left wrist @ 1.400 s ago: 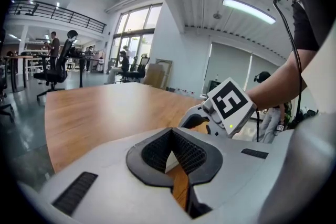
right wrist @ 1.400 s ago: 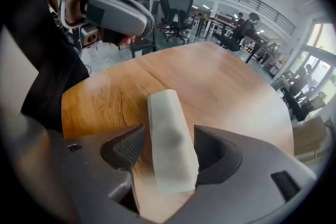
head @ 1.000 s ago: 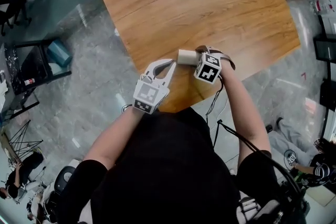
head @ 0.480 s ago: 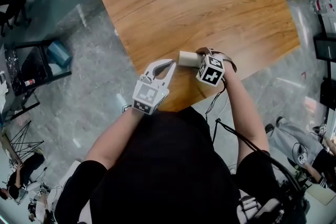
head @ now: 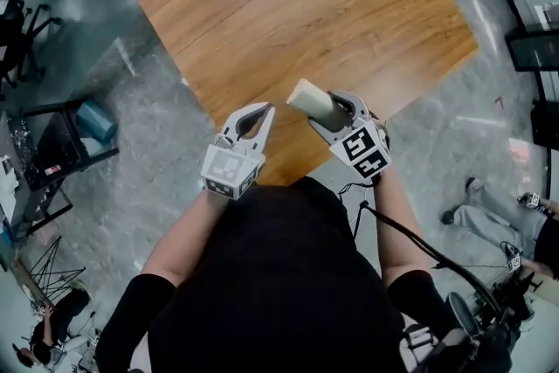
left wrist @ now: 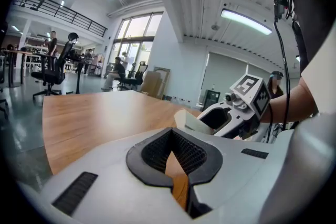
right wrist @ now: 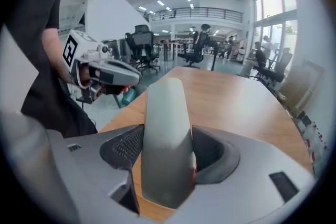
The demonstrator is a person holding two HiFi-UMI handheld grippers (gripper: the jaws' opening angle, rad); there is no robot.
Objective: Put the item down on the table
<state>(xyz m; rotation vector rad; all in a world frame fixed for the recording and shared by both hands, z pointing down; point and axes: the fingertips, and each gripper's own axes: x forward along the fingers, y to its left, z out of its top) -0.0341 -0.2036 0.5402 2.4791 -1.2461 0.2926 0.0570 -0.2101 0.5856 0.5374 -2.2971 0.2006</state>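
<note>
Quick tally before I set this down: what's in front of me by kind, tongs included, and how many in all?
Pale cylinder, gripped in the right tongs: 1
Tongs, counting the shut, empty left tongs: 2
Wooden table: 1
Total: 4

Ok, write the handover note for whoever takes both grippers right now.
Left gripper: shut, empty, by the near edge of the wooden table.
Right gripper: shut on the pale cylinder, which sticks out past the jaws, tilted, over the table's near corner. It looks clear of the surface.
Done: cylinder gripped and brought over the table.
Left: lower it onto the wood, open the right jaws, back away.
</note>
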